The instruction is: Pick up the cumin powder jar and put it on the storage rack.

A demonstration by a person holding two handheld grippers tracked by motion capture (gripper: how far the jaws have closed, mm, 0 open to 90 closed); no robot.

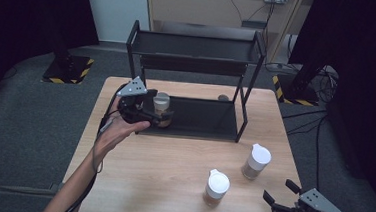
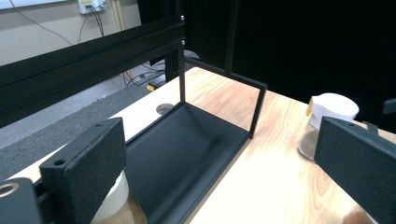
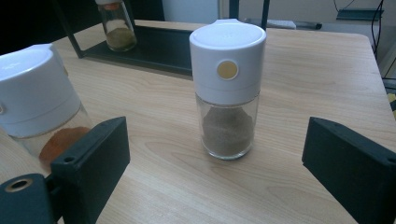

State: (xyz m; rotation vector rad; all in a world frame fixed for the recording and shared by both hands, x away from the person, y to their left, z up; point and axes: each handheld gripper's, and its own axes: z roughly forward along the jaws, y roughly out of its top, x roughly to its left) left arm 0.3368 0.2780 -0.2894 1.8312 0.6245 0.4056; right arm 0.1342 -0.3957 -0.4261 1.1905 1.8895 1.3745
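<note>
A black two-tier rack (image 1: 205,118) stands at the back of the wooden table. On the left end of its lower shelf stands a white-capped spice jar (image 1: 161,102). My left gripper (image 1: 156,111) is open around it; in the left gripper view the jar (image 2: 114,200) sits just inside the left jaw, and the gripper (image 2: 224,154) gapes wide. My right gripper (image 1: 280,190) is open near the front right corner. It (image 3: 219,140) faces a jar of grey-brown powder (image 3: 228,88), which stands beyond the jaws, untouched.
A second white-capped jar with orange powder (image 1: 216,187) stands near the front edge, left of the grey-brown one (image 1: 256,161). The rack's upper shelf (image 1: 195,46) overhangs the lower one. Bare tabletop (image 1: 162,159) lies between the rack and the jars.
</note>
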